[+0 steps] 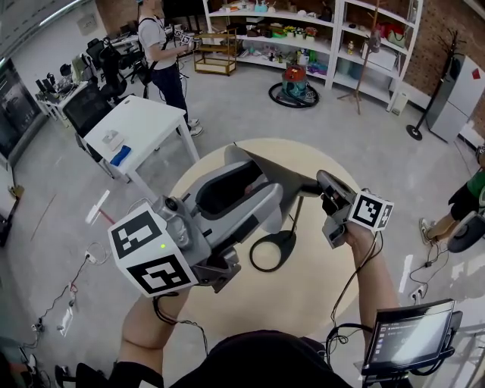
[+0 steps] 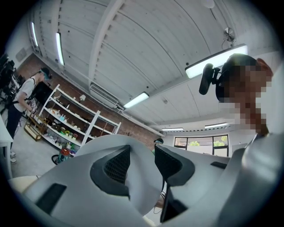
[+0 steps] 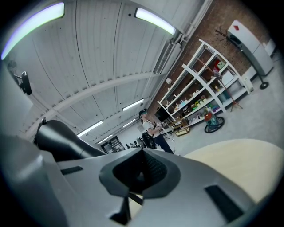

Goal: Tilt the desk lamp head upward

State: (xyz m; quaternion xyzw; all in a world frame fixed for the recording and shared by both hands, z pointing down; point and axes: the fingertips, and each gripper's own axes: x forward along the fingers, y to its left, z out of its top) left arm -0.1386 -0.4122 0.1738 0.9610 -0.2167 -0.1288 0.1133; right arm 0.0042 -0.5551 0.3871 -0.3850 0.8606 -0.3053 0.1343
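Left gripper [image 2: 142,162] jaws are held slightly apart, nothing between. Right gripper [image 3: 142,171] jaws are pressed together, empty, with the dark head [image 1: 292,182] of the one desk lamp just beside them. Its ring base [image 1: 286,242] is seated on the single round beige table [image 1: 303,303] between the two grippers. One white desk [image 1: 144,121] and shelving [image 1: 288,17] are seen across the grey floor [image 1: 250,106].

The table [image 1: 303,303] is cream and the floor [image 1: 250,114] is pale grey. The lamp [image 1: 282,242] is black. The left gripper [image 2: 142,160] and right gripper [image 3: 142,170] are light grey, with black ribbed pads [image 2: 117,166]. The left cube [image 1: 151,254] and right cube [image 1: 373,210] are white with black square markers. Far left is a white desk [image 1: 144,121] — with something blue [image 1: 120,155] on it.
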